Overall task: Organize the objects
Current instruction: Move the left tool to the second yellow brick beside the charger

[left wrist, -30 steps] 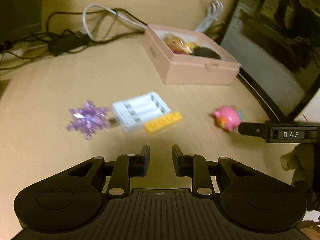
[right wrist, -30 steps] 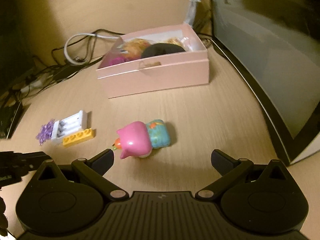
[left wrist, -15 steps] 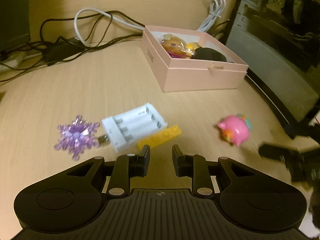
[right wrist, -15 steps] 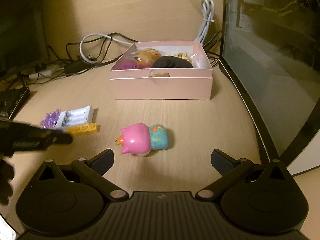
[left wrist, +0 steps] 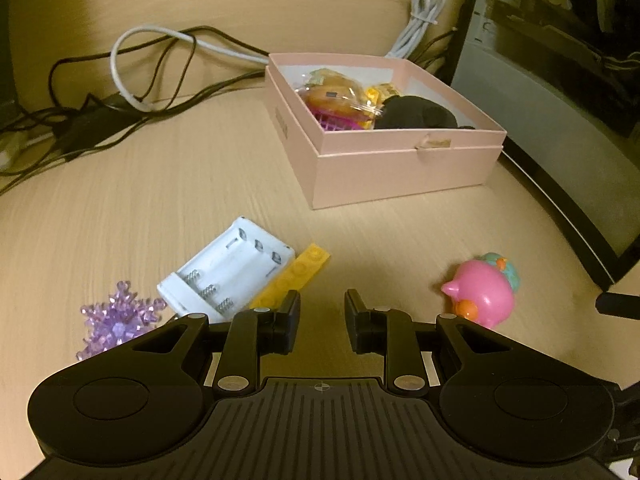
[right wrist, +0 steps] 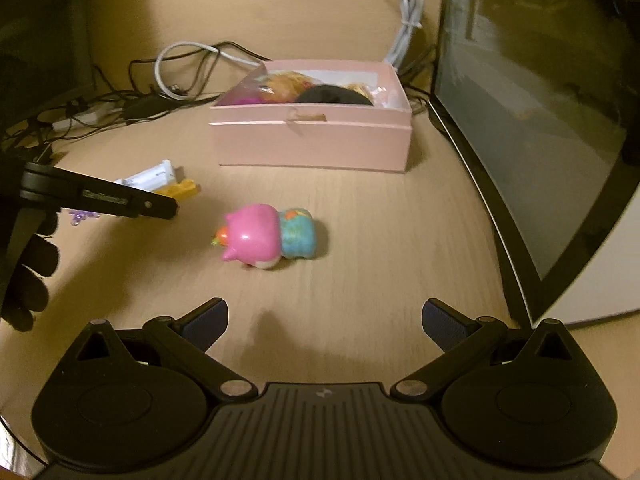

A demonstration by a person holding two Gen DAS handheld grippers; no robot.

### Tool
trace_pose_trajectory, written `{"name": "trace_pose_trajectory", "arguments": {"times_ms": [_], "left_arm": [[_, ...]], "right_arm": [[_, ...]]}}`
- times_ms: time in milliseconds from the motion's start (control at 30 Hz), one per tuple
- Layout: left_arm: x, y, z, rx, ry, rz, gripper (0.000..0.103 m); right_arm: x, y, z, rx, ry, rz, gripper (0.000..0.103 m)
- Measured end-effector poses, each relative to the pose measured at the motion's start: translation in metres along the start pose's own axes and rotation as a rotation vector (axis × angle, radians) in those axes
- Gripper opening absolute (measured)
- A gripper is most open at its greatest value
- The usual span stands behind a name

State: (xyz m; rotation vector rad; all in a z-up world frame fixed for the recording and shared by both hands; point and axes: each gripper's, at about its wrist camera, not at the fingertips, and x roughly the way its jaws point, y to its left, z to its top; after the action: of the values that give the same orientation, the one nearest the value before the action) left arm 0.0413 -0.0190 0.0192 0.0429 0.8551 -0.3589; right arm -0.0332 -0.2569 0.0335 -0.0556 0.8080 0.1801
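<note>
A pink box point(left wrist: 400, 164) holding several items stands at the back of the desk; it also shows in the right wrist view point(right wrist: 312, 144). A pink and teal pig toy point(right wrist: 270, 236) lies on its side ahead of my open, empty right gripper point(right wrist: 325, 320); it also shows in the left wrist view point(left wrist: 482, 292). My left gripper point(left wrist: 322, 314) has its jaws nearly closed, empty, just right of a yellow brick point(left wrist: 294, 276), a white battery holder point(left wrist: 226, 272) and a purple snowflake point(left wrist: 116, 320).
A dark monitor point(right wrist: 540, 120) lines the right side. Black and white cables point(left wrist: 132, 80) lie along the back left. The left gripper's finger point(right wrist: 100, 198) reaches into the right wrist view from the left.
Both grippers have pulled back and lifted a little. The left gripper has swung so the brick and battery holder sit close under its left finger. No object has moved.
</note>
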Motion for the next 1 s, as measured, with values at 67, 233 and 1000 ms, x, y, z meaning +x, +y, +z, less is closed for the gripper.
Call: {"name": "trace_pose_trajectory", "arguments": {"times_ms": [67,233,1000], "left_arm": [[-0.001,0.003,0.001,0.007,-0.001,-0.001,0.027],[-0.009,0.024,0.008,-0.003,-0.025,0.004,0.027],[0.004,0.0,0.01,0.176,-0.053,0.086,0.033]], "right_arm": [[0.003,-0.002,-0.001,0.012,0.01,0.004,0.103],[0.01,0.002,0.0,0.007,0.015,0.011,0.103],[0.021,-0.004,0.002,0.046,0.042,0.0,0.103]]}}
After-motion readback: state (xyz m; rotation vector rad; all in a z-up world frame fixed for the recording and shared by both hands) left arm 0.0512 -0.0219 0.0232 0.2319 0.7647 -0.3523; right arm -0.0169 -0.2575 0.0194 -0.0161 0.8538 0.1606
